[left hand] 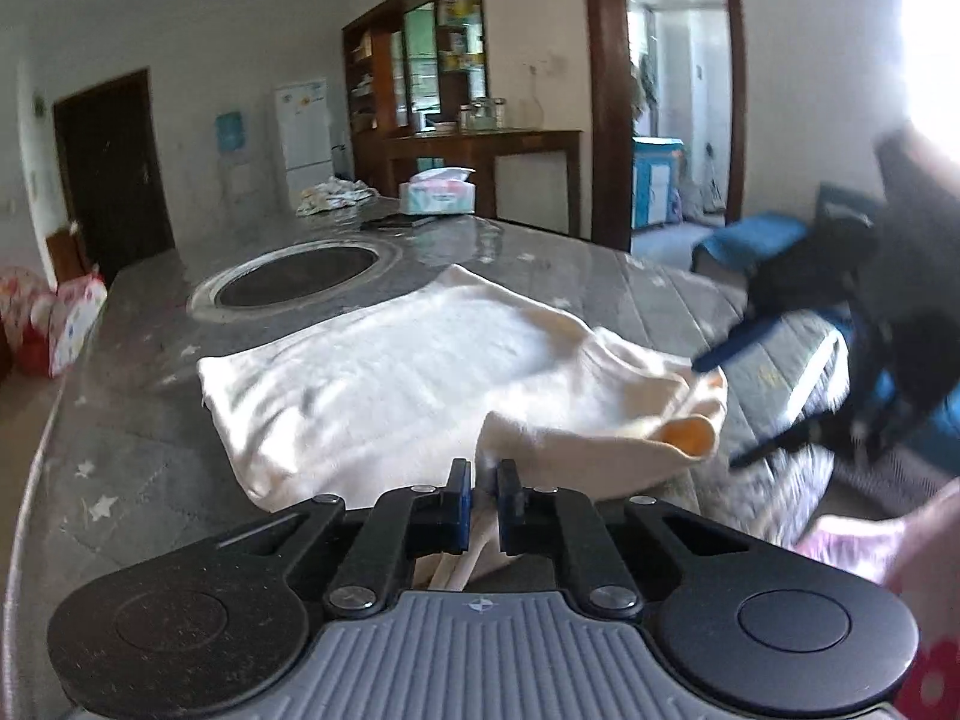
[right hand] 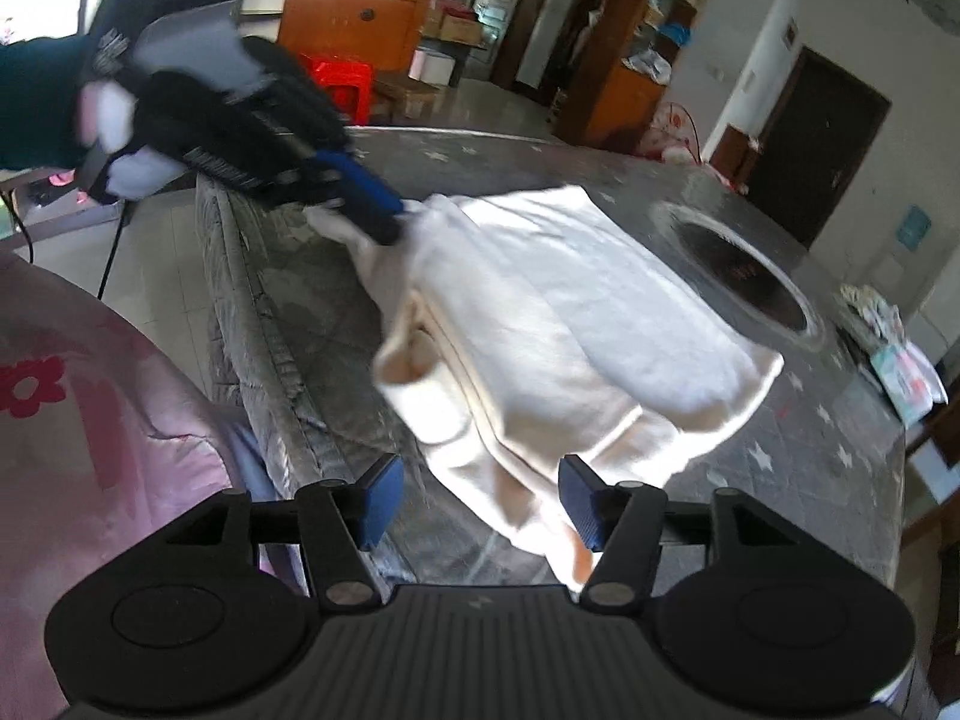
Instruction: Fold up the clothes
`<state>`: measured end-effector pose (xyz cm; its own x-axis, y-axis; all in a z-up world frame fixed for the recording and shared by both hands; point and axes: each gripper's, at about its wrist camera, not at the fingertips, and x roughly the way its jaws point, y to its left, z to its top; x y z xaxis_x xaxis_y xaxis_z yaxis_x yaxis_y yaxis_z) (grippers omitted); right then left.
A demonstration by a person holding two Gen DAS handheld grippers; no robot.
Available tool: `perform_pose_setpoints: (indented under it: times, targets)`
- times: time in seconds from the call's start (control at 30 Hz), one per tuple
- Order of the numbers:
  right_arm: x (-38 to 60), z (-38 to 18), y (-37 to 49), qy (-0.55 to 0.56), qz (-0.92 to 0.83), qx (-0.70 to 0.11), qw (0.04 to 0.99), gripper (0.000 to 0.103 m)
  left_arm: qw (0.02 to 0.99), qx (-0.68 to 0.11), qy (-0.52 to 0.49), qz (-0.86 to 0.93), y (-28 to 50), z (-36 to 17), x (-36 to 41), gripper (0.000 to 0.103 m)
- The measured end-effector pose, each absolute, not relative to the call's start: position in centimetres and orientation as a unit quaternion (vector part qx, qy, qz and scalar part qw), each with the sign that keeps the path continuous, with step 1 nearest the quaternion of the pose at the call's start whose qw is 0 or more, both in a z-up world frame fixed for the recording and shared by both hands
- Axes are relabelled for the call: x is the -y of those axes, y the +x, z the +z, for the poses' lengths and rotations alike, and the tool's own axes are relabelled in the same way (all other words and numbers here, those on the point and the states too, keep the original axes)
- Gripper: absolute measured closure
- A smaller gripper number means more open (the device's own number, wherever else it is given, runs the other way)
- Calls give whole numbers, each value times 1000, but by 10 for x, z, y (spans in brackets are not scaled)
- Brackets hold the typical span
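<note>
Fold in hand: left tongs pinch the cream garment's near edge on the tabletop. Right tongs spread, gripping nothing; next they should take the near corner.

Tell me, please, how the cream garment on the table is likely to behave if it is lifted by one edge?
The cream garment looks soft and floppy: it already sags in folds beyond the left gripper, which is shut on its edge. It probably weighs little. Lifted, its stacked layers may slide apart.
</note>
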<state>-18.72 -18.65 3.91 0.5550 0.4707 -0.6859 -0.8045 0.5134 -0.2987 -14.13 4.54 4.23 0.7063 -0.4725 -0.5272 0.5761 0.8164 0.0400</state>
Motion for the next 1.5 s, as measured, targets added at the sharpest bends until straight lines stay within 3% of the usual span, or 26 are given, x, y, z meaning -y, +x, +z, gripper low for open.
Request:
perform_pose_setpoints:
  times: [0.17,0.23,0.37,0.5,0.53,0.8,0.93,1.0,1.13,1.5]
  targets:
    - [174,29,-178,-308,394,-251,829,46,915,-278,64,-285,-115,42,-49,94]
    - [171,27,-172,-298,395,-252,832,52,914,-285,59,-284,-109,39,-49,94]
    - [170,28,-152,-254,392,-288,836,77,911,-289,57,-289,-110,35,-52,93]
    - [177,32,-135,-204,393,-318,838,84,911,-284,65,-292,-124,35,-61,86]
    - [177,33,-133,-197,394,-322,838,85,911,-283,70,-291,-128,34,-63,79]
    - [176,36,-127,-181,394,-335,837,87,903,-271,138,-302,-158,25,-65,62]
    - [175,38,-127,-181,392,-334,838,87,898,-269,173,-301,-165,18,-62,62]
    - [173,38,-127,-183,390,-332,839,87,898,-265,184,-300,-166,16,-63,65]
    - [173,39,-130,-183,388,-324,843,91,901,-263,178,-296,-164,18,-67,93]
    - [185,69,-154,-178,408,-298,844,92,913,-247,112,-304,-183,51,-82,97]
